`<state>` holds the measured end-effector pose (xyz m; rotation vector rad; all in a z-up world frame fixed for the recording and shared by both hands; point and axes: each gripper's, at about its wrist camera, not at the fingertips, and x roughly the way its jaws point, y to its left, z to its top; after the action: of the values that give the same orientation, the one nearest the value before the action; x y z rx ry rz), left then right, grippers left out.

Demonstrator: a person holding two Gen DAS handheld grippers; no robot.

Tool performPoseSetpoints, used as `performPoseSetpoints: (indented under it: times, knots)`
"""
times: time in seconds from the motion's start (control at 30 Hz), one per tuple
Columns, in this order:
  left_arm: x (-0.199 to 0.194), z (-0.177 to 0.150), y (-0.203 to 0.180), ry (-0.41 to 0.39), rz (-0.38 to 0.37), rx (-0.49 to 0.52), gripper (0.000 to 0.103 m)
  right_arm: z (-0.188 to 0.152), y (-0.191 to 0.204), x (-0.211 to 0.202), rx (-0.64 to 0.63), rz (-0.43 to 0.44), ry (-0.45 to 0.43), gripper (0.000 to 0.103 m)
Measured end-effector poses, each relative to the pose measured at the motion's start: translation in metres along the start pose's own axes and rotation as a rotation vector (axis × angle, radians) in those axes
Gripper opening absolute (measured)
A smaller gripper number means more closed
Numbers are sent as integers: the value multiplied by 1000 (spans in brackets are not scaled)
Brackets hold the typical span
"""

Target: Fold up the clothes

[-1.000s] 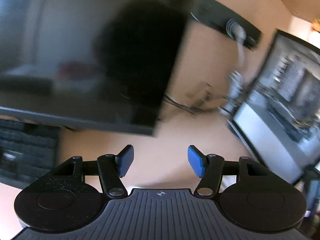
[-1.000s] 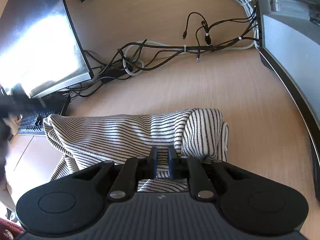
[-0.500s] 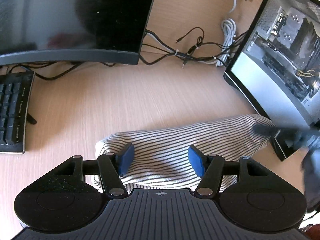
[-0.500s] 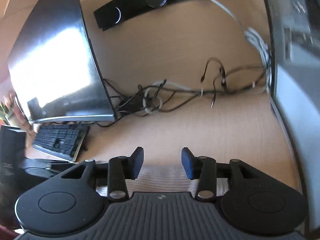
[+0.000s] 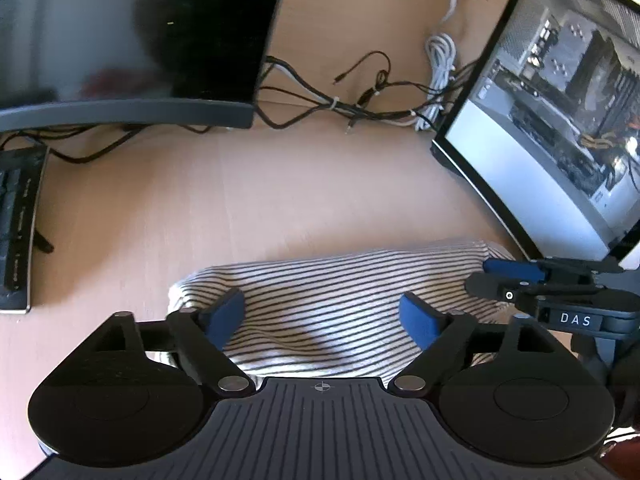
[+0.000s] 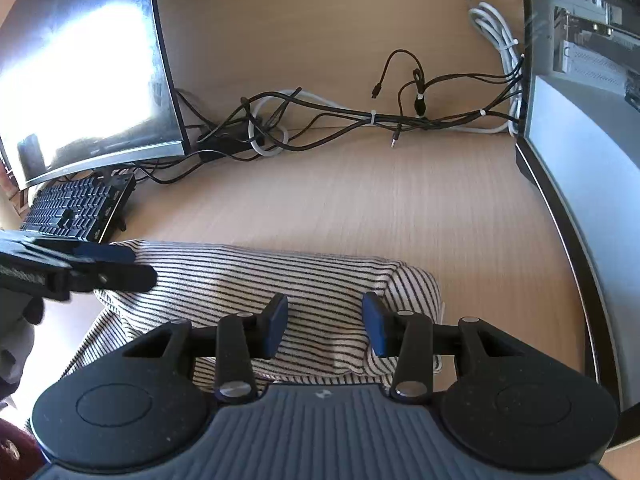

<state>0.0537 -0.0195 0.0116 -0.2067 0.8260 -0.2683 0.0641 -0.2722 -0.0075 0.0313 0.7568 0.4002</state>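
while both hand-held grippers hover low over a wooden desk (image 6: 440,208), a striped garment (image 5: 340,292) lies bunched in a long, rolled-looking bundle near the front edge, between a dark monitor (image 5: 132,40) on the left and a glass-sided computer case (image 5: 560,120) on the right. the left gripper (image 5: 322,316) has its blue-padded fingers spread wide, holding nothing, poised over the bundle's left half. the right gripper (image 6: 324,324) is likewise spread and empty, above the right end, where the cloth doubles back on itself in a thick fold. each tool shows at the edge of the other's view. a keyboard (image 6: 76,208) sits off to the left and a tangle of cables (image 6: 340,116) runs along the back. the fabric looks like a thin, soft knit: light, limp, likely to sag and slide when lifted, not fragile. it appears partly gathered rather than neatly flat, so whether the folding is midway or nearly finished cannot be settled. good places to take hold, i judge, are the two ends of the bundle, pinching through all layers at an edge so no layer slips free.
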Motion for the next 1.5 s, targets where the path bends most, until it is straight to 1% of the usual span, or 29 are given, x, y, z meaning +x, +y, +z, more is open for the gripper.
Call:
performPoseSetpoints:
  times: [0.07,0.13,0.2,0.23,0.3,0.33,0.37,0.4,0.47,0.57,0.63,0.7,0.73,0.8,0.87,0.9,0.97,1.07,1.17,1.2,1.3,1.4,1.5]
  knots:
    - [-6,2,-2,-3,10,-2,90,-3,0,-1,4,2,4,41]
    - [-17,4,-2,-32,33,-21,89,-6,0,-3,6,5,13,41]
    - [-28,4,-3,-74,84,-23,89,-10,1,-3,9,12,25,41]
    - [-29,4,-2,-75,108,-25,87,-11,1,-3,11,20,30,41]
    - [-28,4,3,-58,155,-33,80,-14,2,-3,5,32,38,41]
    - [-24,2,5,-41,175,-35,68,-13,3,-4,-12,33,41,41]
    - [-19,-1,8,-18,192,-37,64,-12,5,-4,-29,34,43,41]
    - [-14,-5,9,-1,206,-36,66,-10,5,-4,-42,37,49,41]
    - [-10,-12,11,1,211,-39,66,0,7,-10,-62,51,50,42]
    - [-10,-15,9,-10,218,-36,66,23,18,-23,-141,91,12,43]
    - [-10,-16,7,-19,222,-33,67,38,29,-22,-238,71,-7,45]
    - [-10,-17,8,-22,225,-36,67,46,35,-15,-312,8,-11,45]
    - [-11,-18,8,-23,226,-39,68,46,32,-11,-311,-10,3,45]
    - [-12,-18,7,-23,230,-44,68,40,20,-5,-267,-19,48,45]
    - [-12,-18,6,-24,233,-46,68,24,3,2,-186,-18,97,46]
    - [-13,-18,5,-25,235,-47,68,15,-3,3,-148,-16,105,46]
    - [-13,-20,6,-23,229,-55,68,4,-7,-1,-104,-13,98,46]
    - [-11,-21,5,-16,219,-58,69,-8,-8,-3,-75,-16,91,48]
    - [-6,-19,2,-7,223,-44,73,-20,-8,-3,-55,-23,80,48]
    - [-4,-16,2,-7,227,-39,73,-20,-5,-1,-55,-27,73,51]
    - [5,-7,4,-13,240,-24,74,-14,2,11,-69,-44,49,53]
    - [13,2,6,-19,253,-8,74,-3,3,25,-99,-53,33,53]
    - [22,11,8,-25,266,7,74,10,0,37,-129,-54,39,53]
